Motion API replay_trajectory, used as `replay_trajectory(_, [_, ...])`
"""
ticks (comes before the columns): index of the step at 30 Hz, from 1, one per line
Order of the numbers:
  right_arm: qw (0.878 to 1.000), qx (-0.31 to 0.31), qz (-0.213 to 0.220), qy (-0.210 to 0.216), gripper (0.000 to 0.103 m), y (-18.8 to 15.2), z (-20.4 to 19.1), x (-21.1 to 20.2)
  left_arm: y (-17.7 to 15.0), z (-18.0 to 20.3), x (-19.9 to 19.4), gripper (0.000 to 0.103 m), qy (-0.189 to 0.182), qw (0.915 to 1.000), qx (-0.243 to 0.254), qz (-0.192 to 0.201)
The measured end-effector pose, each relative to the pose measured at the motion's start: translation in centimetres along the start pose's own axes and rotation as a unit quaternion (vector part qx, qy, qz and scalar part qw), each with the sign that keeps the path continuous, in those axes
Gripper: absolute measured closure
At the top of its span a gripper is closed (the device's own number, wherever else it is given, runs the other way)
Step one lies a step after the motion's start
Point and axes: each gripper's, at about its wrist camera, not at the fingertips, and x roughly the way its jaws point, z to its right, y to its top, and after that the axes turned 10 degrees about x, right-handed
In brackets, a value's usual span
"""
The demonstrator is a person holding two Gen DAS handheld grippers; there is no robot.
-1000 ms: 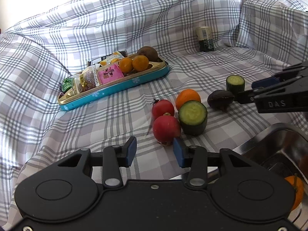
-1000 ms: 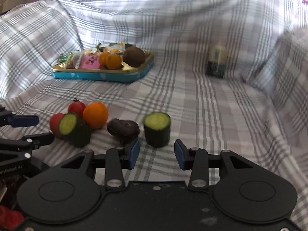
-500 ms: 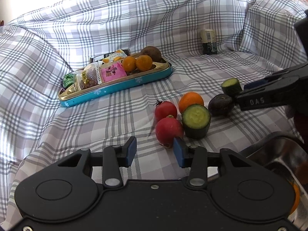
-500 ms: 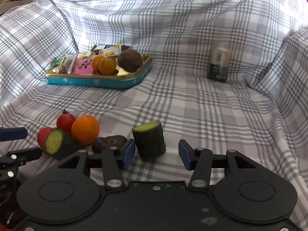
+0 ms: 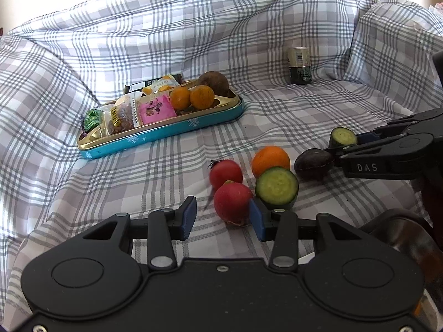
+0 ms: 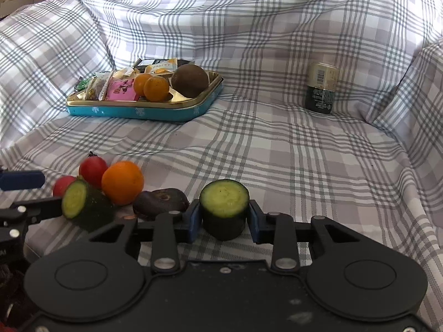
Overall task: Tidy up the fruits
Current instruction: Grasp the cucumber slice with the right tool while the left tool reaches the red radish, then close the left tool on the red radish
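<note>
Right gripper clamped on upright cucumber chunk, just right of dark fruit on plaid cloth. Left gripper held apart, radish against its right finger. Second cucumber piece and orange just beyond.

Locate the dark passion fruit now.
The passion fruit lies on the cloth, between the orange and the cucumber piece in the right claw.

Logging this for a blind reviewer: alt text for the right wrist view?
The right claw grips an upright cucumber chunk on a plaid cloth. Left of it lie a dark fruit, an orange and another cucumber piece.
</note>
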Motion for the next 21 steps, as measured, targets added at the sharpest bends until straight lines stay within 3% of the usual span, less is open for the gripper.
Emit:
replay_trajectory(13, [0.998, 0.068, 0.011, -0.011, 0.067, -0.1, 2.1, -1.8, 1.5, -0.2, 1.8, 0.048, -0.001, 0.9996, -0.02, -0.018])
replay_trajectory(21, [0.998, 0.059, 0.026, -0.015, 0.067, -0.7, 1.6, -2.9, 1.6, -0.6, 2.2, 0.048, 0.002, 0.9979, -0.058, -0.028])
